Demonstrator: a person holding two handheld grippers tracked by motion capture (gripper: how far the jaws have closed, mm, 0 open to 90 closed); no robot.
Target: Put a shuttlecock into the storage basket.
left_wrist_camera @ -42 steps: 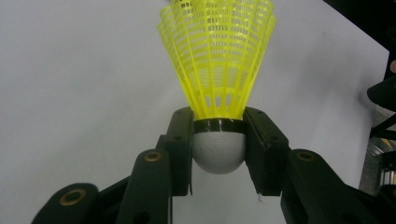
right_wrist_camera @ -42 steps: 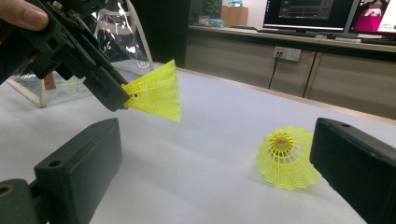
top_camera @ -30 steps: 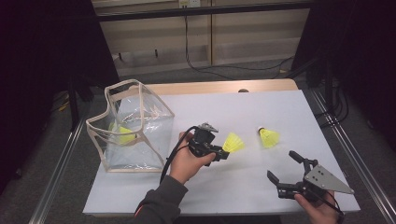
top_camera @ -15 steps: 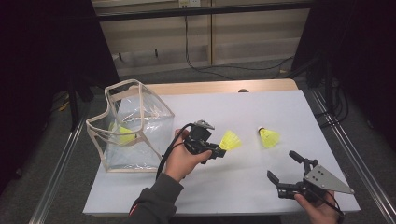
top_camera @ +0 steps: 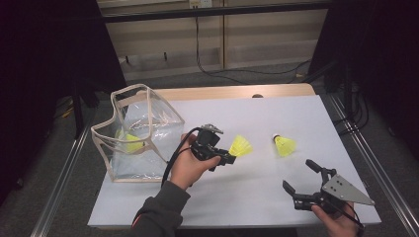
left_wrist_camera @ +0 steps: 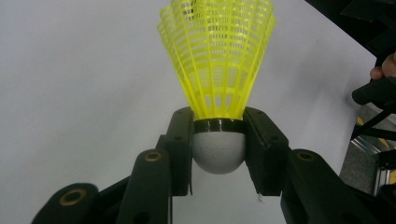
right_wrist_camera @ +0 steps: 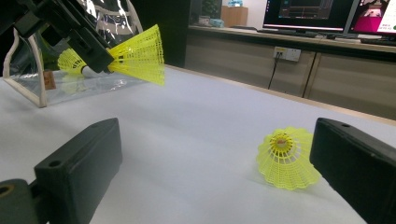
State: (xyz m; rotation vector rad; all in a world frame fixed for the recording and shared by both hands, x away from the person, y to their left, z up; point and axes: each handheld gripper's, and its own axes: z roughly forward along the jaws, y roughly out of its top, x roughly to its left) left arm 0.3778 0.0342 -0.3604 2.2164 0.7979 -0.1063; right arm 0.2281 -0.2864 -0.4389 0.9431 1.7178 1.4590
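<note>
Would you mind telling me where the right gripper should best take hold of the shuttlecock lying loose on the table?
Probably at the white cork head, as the left gripper grips its shuttlecock. The loose shuttlecock lies on its side, cork pointing away from the person, yellow skirt toward the open right gripper. The cork looks firm; the mesh skirt would likely crush. Come from above, jaws straddling the cork.

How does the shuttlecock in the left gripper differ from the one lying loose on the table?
The held shuttlecock is clamped at its white cork by the left gripper and sits off the table; the loose shuttlecock rests on the white table, untouched, ahead of the open right gripper. The held one's skirt points away from the clear bag; the loose one lies on its side. Both are yellow with mesh skirts.
</note>
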